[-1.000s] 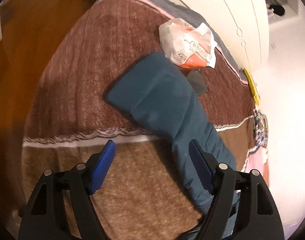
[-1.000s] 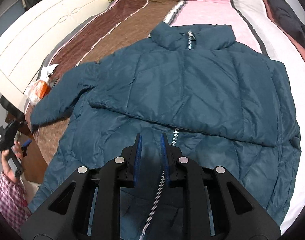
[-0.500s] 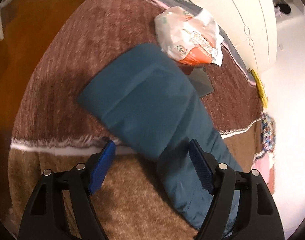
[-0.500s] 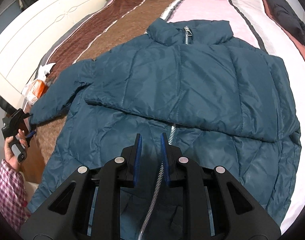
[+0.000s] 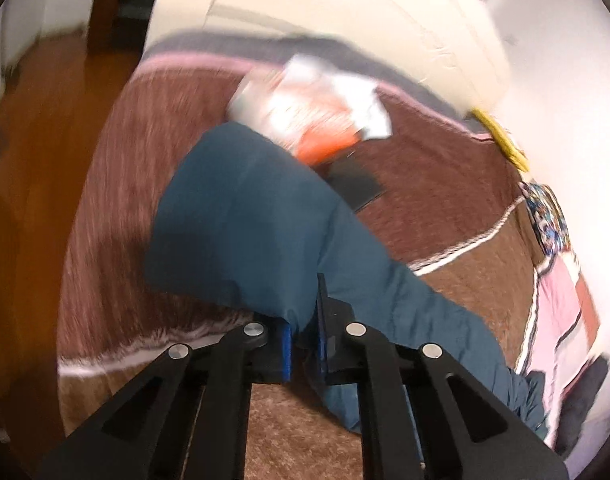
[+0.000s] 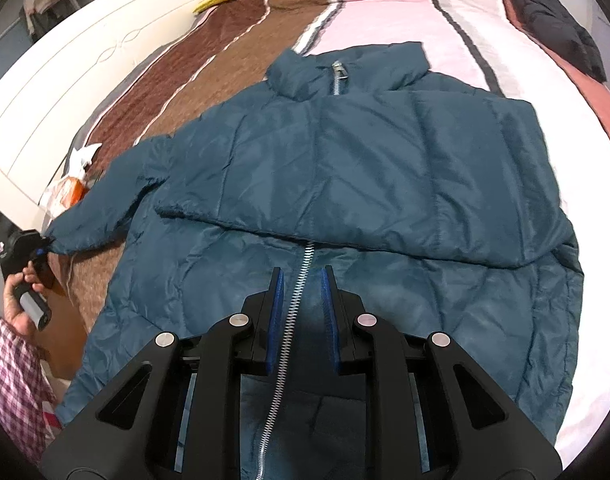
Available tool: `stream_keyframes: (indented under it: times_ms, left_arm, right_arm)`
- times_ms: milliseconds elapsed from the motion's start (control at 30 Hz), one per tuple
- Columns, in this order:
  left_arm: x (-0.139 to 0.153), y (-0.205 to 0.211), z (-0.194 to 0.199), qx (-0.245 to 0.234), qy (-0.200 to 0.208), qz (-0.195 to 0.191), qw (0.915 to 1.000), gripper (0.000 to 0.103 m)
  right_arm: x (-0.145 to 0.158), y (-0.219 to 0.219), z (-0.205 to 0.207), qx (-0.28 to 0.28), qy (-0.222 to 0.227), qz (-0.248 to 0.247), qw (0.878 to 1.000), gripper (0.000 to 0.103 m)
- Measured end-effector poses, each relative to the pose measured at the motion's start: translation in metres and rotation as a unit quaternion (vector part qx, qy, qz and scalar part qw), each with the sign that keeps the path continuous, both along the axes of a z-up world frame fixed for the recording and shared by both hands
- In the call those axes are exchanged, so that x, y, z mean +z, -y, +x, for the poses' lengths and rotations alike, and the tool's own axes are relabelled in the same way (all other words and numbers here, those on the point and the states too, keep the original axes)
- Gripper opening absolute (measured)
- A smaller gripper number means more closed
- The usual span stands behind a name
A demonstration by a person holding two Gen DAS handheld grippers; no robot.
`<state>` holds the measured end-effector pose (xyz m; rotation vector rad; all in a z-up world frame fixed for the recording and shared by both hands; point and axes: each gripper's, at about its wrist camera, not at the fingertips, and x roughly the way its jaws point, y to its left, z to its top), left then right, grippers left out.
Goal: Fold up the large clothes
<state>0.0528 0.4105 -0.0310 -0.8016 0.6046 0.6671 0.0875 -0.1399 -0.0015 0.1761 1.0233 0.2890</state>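
A teal quilted puffer jacket (image 6: pixel 345 184) lies front-up on the striped bed blanket (image 6: pixel 385 4), collar toward the far end, silver zipper (image 6: pixel 293 312) running down its middle. One sleeve (image 6: pixel 385 216) is folded flat across the chest; the other sleeve (image 5: pixel 265 224) stretches out sideways toward the bed edge.

Left wrist view, blurred: the left claw (image 5: pixel 303 340) is clenched on the cuff edge of the outstretched sleeve, fabric pinched between its blue pads. Beyond it lie an orange-and-white plastic bag (image 5: pixel 313 116) and a dark flat item (image 5: pixel 353 184).

Right wrist view: the right claw (image 6: pixel 303 312) is narrowly parted above the zipper, grasping nothing. It alone shows the whole jacket, a hand (image 6: pixel 19 304) in a checked cuff, and a black garment (image 6: pixel 557 28).
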Motion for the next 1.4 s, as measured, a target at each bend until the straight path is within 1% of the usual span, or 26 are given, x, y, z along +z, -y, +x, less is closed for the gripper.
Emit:
stream_keyframes:
  times_ms: [67, 133, 167, 233, 300, 333, 400, 467, 500, 600, 667, 700, 733, 800, 867, 900, 967, 1000, 1033, 1100, 1200, 1267, 1400]
  left_arm:
    - [0.026, 0.015, 0.002, -0.018, 0.008, 0.051, 0.9985, 0.009]
    - [0.051, 0.034, 0.007, -0.038, 0.016, 0.099, 0.9943, 0.009]
    - [0.065, 0.045, 0.01, -0.05, 0.024, 0.119, 0.9913, 0.009]
    - [0.088, 0.065, 0.016, -0.075, 0.041, 0.147, 0.9854, 0.009]
    - [0.106, 0.083, 0.021, -0.1, 0.06, 0.161, 0.98, 0.009]
    - [0.118, 0.099, 0.026, -0.121, 0.071, 0.171, 0.9753, 0.009]
    - [0.134, 0.125, 0.034, -0.153, 0.084, 0.185, 0.967, 0.009]
    - [0.144, 0.15, 0.043, -0.183, 0.09, 0.194, 0.9596, 0.009]
    - [0.15, 0.168, 0.048, -0.204, 0.094, 0.196, 0.9544, 0.008]
    - [0.159, 0.207, 0.06, -0.25, 0.105, 0.195, 0.9424, 0.008]
    - [0.163, 0.236, 0.067, -0.286, 0.115, 0.188, 0.9325, 0.008]
    - [0.166, 0.255, 0.072, -0.308, 0.121, 0.183, 0.9259, 0.008]
    - [0.165, 0.266, 0.071, -0.322, 0.124, 0.18, 0.9212, 0.008]
    - [0.167, 0.298, 0.075, -0.359, 0.132, 0.173, 0.9076, 0.007]
    - [0.167, 0.32, 0.077, -0.387, 0.136, 0.163, 0.8971, 0.007]
    - [0.165, 0.331, 0.079, -0.401, 0.136, 0.157, 0.8921, 0.007]
    - [0.162, 0.36, 0.08, -0.431, 0.137, 0.151, 0.879, 0.007]
    - [0.159, 0.367, 0.08, -0.44, 0.136, 0.151, 0.8744, 0.007]
    - [0.153, 0.384, 0.08, -0.458, 0.133, 0.149, 0.8663, 0.007]
    - [0.144, 0.405, 0.084, -0.475, 0.124, 0.14, 0.8596, 0.007]
    - [0.122, 0.442, 0.088, -0.51, 0.101, 0.138, 0.8432, 0.007]
    - [0.1, 0.466, 0.089, -0.532, 0.076, 0.146, 0.8308, 0.007]
    - [0.055, 0.492, 0.084, -0.562, 0.029, 0.156, 0.812, 0.007]
  right_arm:
    - [0.002, 0.008, -0.001, -0.008, 0.003, 0.003, 1.0, 0.02]
    - [0.004, 0.02, -0.003, -0.018, 0.006, 0.009, 1.0, 0.02]
    - [0.005, 0.026, -0.003, -0.023, 0.007, 0.012, 1.0, 0.02]
    - [0.006, 0.039, -0.005, -0.036, 0.008, 0.02, 0.999, 0.02]
    - [0.007, 0.051, -0.007, -0.046, 0.008, 0.025, 0.999, 0.02]
    - [0.008, 0.058, -0.008, -0.052, 0.009, 0.027, 0.998, 0.02]
    - [0.01, 0.07, -0.01, -0.062, 0.01, 0.03, 0.998, 0.02]
    - [0.012, 0.083, -0.013, -0.074, 0.013, 0.034, 0.997, 0.02]
    - [0.012, 0.088, -0.015, -0.077, 0.014, 0.035, 0.996, 0.02]
    - [0.014, 0.108, -0.022, -0.093, 0.019, 0.038, 0.995, 0.02]
    - [0.015, 0.12, -0.026, -0.103, 0.021, 0.043, 0.994, 0.02]
    - [0.015, 0.126, -0.028, -0.108, 0.021, 0.044, 0.993, 0.02]
    - [0.015, 0.132, -0.031, -0.114, 0.022, 0.045, 0.992, 0.02]
    - [0.016, 0.144, -0.037, -0.125, 0.023, 0.047, 0.991, 0.02]
    - [0.015, 0.154, -0.041, -0.135, 0.024, 0.05, 0.989, 0.02]
    - [0.015, 0.159, -0.043, -0.141, 0.024, 0.052, 0.988, 0.02]
    - [0.014, 0.173, -0.049, -0.155, 0.024, 0.058, 0.986, 0.02]
    - [0.013, 0.178, -0.051, -0.161, 0.025, 0.061, 0.985, 0.02]
    - [0.012, 0.184, -0.054, -0.165, 0.024, 0.062, 0.984, 0.02]
    - [0.01, 0.194, -0.058, -0.176, 0.022, 0.068, 0.982, 0.02]
    - [0.007, 0.206, -0.063, -0.186, 0.019, 0.073, 0.98, 0.02]
    - [0.005, 0.21, -0.064, -0.191, 0.016, 0.075, 0.979, 0.02]
    - [-0.003, 0.219, -0.065, -0.199, 0.006, 0.086, 0.976, 0.02]
